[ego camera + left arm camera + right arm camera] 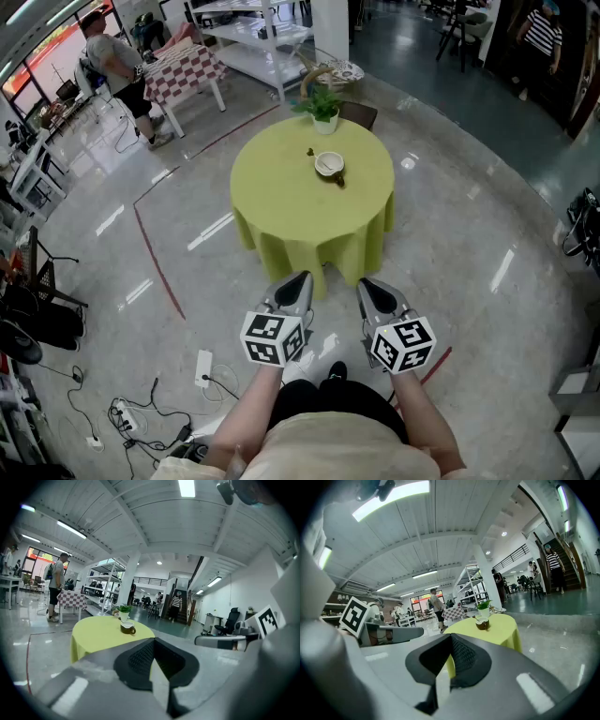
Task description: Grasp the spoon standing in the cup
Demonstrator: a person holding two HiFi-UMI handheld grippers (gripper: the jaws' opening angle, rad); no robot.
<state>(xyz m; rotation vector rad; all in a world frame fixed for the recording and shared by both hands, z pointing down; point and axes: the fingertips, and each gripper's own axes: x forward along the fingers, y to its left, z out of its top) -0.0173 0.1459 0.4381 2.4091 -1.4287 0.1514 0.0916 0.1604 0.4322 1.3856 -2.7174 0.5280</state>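
Item: cup [329, 166], dark outside, pale inside, set near the middle of the round counter [281, 211] draped in yellow-green cloth. Potted plant [324, 111] just behind it, at the far edge.
Spoon: too small to make out in any view. Upright axis assumed from the task wording only.
Left gripper [301, 279]: closed tight, nothing between the jaws.
Right gripper [367, 284]: likewise closed, empty.
Position: both held low over the floor, side by side, on the near side of the counter and well apart from it.
Bearing: cup straight ahead, about midway between the two grippers, neither clearly nearer. Seen left of the jaw line in the left gripper view and right of it in the right gripper view, so tips toed inward.
Next, by judgement: close the distance, open one gripper, come down from above along the handle.
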